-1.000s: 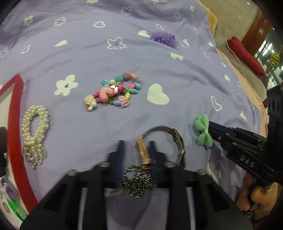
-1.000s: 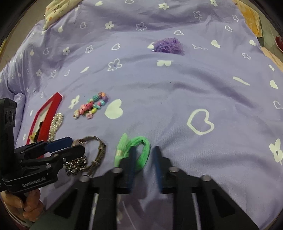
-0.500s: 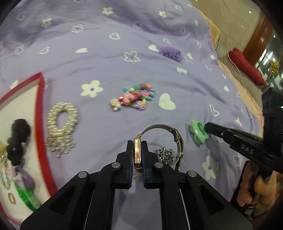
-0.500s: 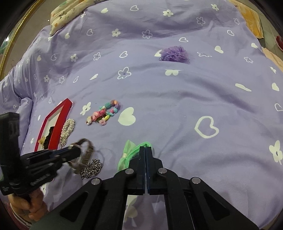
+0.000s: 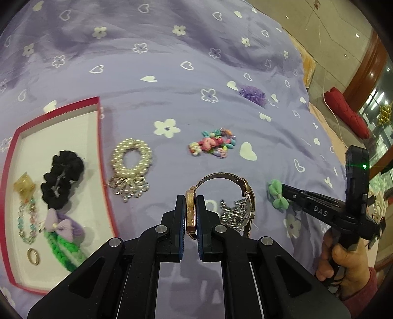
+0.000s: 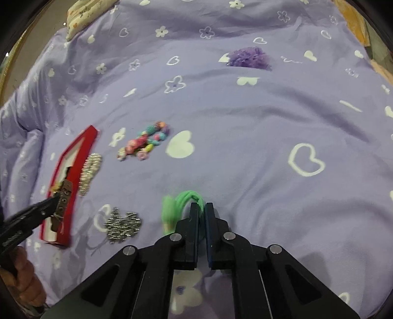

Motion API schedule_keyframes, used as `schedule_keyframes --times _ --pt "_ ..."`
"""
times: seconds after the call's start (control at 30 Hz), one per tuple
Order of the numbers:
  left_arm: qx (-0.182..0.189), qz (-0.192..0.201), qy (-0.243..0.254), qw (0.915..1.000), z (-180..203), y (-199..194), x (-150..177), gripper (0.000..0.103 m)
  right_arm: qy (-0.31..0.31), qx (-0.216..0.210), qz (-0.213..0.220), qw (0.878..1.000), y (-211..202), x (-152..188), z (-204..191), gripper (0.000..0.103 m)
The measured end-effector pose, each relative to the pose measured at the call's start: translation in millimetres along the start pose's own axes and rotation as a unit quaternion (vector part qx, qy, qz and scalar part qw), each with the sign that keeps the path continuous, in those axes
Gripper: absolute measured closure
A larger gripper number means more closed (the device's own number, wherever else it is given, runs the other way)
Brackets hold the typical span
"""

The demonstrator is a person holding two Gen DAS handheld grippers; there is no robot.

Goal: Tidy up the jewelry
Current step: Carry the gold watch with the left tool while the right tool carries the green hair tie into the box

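- left claw (image 5: 191, 199) clamped on watch (image 5: 191, 213), gold case edge-on between fingers, lifted over the bedspread (image 5: 172, 81)
- watch: rose-gold case, grey mesh band (image 5: 221, 177) looping right, clasp hanging
- right claw (image 6: 202, 208) pinched on green bow hair tie (image 6: 183, 205), tie sits at fingertips, bow to the left
- silver chain (image 6: 122, 227) on bed below the band
- red tray (image 5: 98, 137) to the left, pearl scrunchie (image 5: 130, 162) just beside it

Bed covered by lavender sheet (image 5: 172, 81) printed with white hearts, flowers. Red cushion (image 5: 347, 115) on tiled floor (image 5: 326, 36) beyond bed's right edge. Patterned pillow (image 6: 83, 14) at bed's far-left corner.
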State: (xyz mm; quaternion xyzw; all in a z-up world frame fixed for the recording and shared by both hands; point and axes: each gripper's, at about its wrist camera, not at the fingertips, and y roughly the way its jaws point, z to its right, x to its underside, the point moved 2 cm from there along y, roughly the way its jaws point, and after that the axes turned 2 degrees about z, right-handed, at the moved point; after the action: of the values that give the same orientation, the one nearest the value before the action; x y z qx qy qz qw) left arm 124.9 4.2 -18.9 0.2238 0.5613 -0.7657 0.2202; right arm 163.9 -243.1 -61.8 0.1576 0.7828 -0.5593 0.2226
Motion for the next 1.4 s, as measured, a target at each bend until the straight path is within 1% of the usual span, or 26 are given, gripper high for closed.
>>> schedule_keyframes --times 0.2,0.43,0.7,0.97,1.2,1.4 --pt "-0.015 0.01 -0.013 0.9997 -18 -15 5 0.096 -0.013 -0.019 0.02 1.0 -14 -3 -18 0.1" --pt "-0.042 0.025 -0.03 0.9984 -44 -36 13 0.096 -0.038 -0.056 0.026 0.997 -18 -10 -58 0.1" --pt "-0.072 0.044 -0.059 0.9947 -81 -60 19 0.096 -0.076 -0.106 0.018 0.991 -8 -12 -119 0.1" --pt "-0.102 0.055 -0.091 0.9891 -123 -79 26 0.096 -0.117 -0.143 0.005 0.983 6 -13 -177 0.1" --pt "-0.122 0.055 -0.116 0.9842 -153 -85 31 0.096 -0.136 -0.164 -0.006 0.977 19 -12 -210 0.1" --pt "-0.136 0.049 -0.131 0.9807 -173 -82 34 0.096 -0.143 -0.172 -0.014 0.975 32 -13 -227 0.1"
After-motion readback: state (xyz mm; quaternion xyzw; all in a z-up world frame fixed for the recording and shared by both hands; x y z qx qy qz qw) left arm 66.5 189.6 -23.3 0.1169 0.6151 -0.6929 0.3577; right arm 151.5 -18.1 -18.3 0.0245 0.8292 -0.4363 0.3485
